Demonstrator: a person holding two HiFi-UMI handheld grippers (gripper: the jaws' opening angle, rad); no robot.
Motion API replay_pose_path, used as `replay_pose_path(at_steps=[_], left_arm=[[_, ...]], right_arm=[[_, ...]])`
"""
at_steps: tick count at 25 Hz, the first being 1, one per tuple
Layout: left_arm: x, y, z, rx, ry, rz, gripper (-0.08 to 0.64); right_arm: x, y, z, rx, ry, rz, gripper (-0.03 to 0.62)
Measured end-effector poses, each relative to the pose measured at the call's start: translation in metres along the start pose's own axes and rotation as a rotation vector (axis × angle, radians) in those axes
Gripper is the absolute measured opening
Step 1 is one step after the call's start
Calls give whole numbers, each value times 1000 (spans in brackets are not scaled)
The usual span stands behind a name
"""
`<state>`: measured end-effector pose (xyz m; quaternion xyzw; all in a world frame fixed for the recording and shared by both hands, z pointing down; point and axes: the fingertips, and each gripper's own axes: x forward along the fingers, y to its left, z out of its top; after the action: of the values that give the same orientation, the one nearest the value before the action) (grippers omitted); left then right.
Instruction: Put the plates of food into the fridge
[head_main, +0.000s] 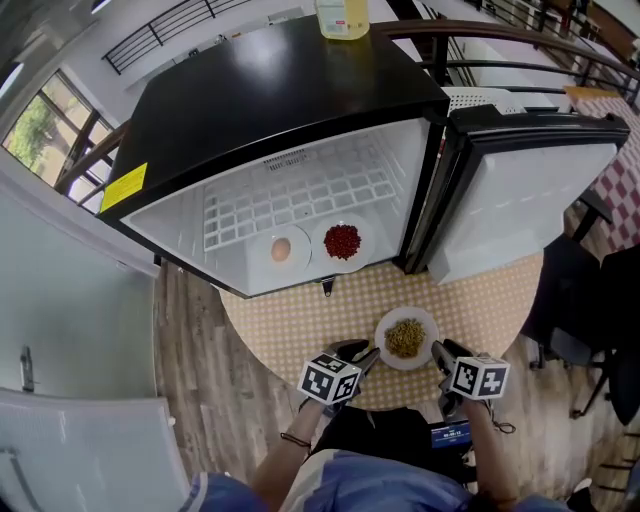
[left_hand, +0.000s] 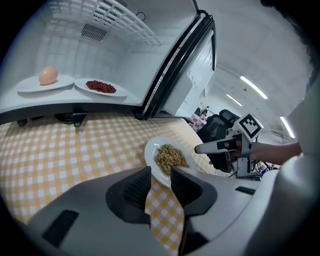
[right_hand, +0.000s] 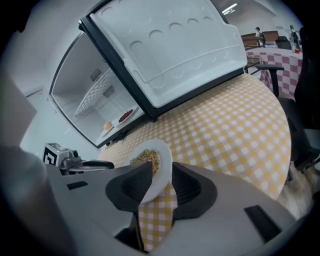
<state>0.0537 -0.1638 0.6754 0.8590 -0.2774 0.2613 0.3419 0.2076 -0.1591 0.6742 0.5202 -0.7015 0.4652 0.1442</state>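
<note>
Wood-plank floor (head_main: 190, 345); window (head_main: 35, 130) at left; black chair (head_main: 575, 295) right.

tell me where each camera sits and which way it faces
Head view: on the person's head, facing steeply down at the open fridge and plate of grain; forearms, left hand-held gripper and right hand-held gripper show.
Left gripper view: on the left hand-held gripper, facing along its open jaws at the plate; the right one shows.
Right gripper view: on the right hand-held gripper, plate rim between its open jaws; the left one shows.
Shared: all three see plate and fridge.
</note>
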Motion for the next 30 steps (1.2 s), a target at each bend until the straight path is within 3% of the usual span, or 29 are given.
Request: replay_pose_path(at_steps=[4,9,20,22,27,30], left_arm=[[12,0,-8,-39,48,-15,138],[22,0,-17,-25,89,3,141],[28,-1,-15,-19,71,46,141],[28,-1,-15,-16,66,52,141],[24,1,-15,-61,50,59,140],[17,0,-10,-57,16,70,140]], right_arm=[[17,-6,-16,-33,74,3,117],[21,-13,-22,-56,92,-18,117],[21,-5,-27,-130,120,5,109],[21,-6,-29,-92,121,13,101],[16,-6,-26,127,117,36,64],[10,0,-28,204,119,68,61]])
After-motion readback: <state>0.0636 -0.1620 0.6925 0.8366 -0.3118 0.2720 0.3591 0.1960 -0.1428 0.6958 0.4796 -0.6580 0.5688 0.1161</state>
